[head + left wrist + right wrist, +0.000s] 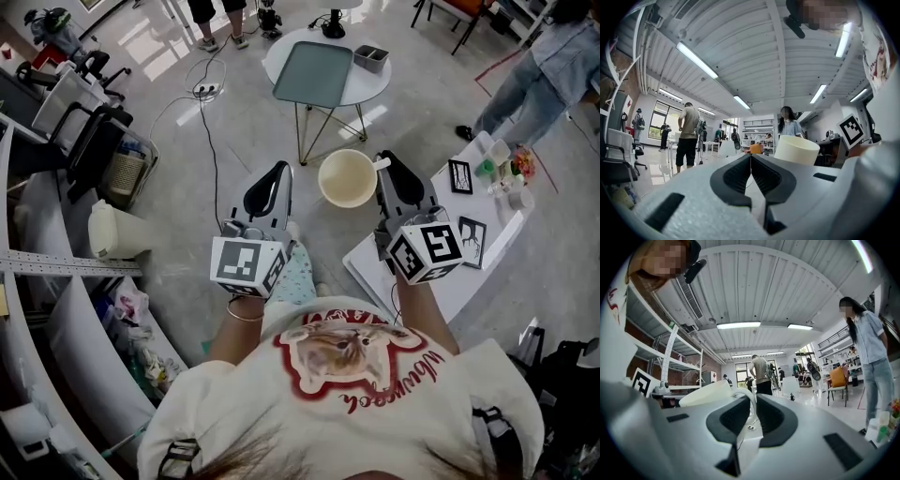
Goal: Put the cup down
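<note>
- Your left tool (277,174) sits left of centre in the head view, raised in front of your chest. In its own view its jaws (751,157) meet with nothing between them. It is spare here, held level beside the other tool and out of the cup's way.
- The cup (347,178), cream-coloured with its mouth facing up, hangs in the air at the centre of the head view. Only floor lies below it, so it is not over any surface yet. Keeping it upright suits a set-down on its base. It looks empty, though the view is too coarse to be sure.
- Beyond it, at the top centre, stands a round desk (370,89) with a grey tray (314,73), well apart from the cup.
- Your right tool (384,161) is just right of the cup, with its jaws pinched on the handle (746,393). The cup's body (704,392) therefore hangs off to the left of the jaws rather than between them. That grip leaves the base free to land first.
- The white desk (487,258), at the right of the frame, is the nearest surface. It holds small framed pictures (459,175) and some clutter at its far end. I judge you would need to swing right and lower the cup onto a bare patch before opening the jaws.
</note>
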A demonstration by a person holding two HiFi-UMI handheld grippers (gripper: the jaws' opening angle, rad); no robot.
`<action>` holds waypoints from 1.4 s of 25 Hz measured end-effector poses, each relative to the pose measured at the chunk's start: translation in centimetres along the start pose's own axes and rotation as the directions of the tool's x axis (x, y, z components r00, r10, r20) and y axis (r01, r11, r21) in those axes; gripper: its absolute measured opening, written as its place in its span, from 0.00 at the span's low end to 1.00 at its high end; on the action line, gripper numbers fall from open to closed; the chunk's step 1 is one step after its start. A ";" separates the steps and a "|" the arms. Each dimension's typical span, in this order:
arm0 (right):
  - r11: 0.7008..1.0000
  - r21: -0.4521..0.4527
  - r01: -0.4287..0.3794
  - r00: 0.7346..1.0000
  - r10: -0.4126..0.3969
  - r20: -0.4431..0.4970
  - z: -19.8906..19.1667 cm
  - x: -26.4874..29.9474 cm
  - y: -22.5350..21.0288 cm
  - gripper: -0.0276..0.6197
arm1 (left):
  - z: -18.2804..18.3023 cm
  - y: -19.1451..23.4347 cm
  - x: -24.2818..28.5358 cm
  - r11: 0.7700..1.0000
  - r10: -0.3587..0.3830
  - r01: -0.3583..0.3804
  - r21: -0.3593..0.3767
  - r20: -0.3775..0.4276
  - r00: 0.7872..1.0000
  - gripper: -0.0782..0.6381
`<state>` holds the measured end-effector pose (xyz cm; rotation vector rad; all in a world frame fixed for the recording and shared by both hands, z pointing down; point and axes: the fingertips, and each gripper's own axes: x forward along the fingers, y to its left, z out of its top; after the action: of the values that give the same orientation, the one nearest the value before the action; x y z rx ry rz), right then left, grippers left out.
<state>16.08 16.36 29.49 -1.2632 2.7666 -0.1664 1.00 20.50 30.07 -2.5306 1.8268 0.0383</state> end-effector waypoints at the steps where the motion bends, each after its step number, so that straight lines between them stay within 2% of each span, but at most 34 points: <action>1: 1.000 0.002 0.000 1.000 0.000 0.001 0.0 0.2 -0.1 0.12 | -0.1 0.2 0.2 1.000 0.002 -0.002 0.000 0.000 1.000 0.13; 13: 0.999 0.001 0.034 0.999 -0.034 0.023 0.1 5.8 -2.7 0.12 | -0.5 5.1 5.8 1.000 -0.016 0.016 -0.003 0.018 1.000 0.13; 24: 0.996 0.005 0.085 0.996 -0.085 0.011 -0.3 16.8 -6.0 0.12 | -0.6 12.8 15.6 0.996 -0.086 0.086 -0.003 0.008 0.996 0.13; 35: 0.990 0.026 0.137 0.989 -0.138 0.052 0.6 27.3 -8.8 0.12 | -0.5 20.7 23.7 0.990 -0.139 0.139 0.007 0.001 0.990 0.13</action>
<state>4.95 -10.08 28.99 -1.4310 2.6263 -0.1701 -11.24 -8.48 29.76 -2.6450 1.6423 0.0320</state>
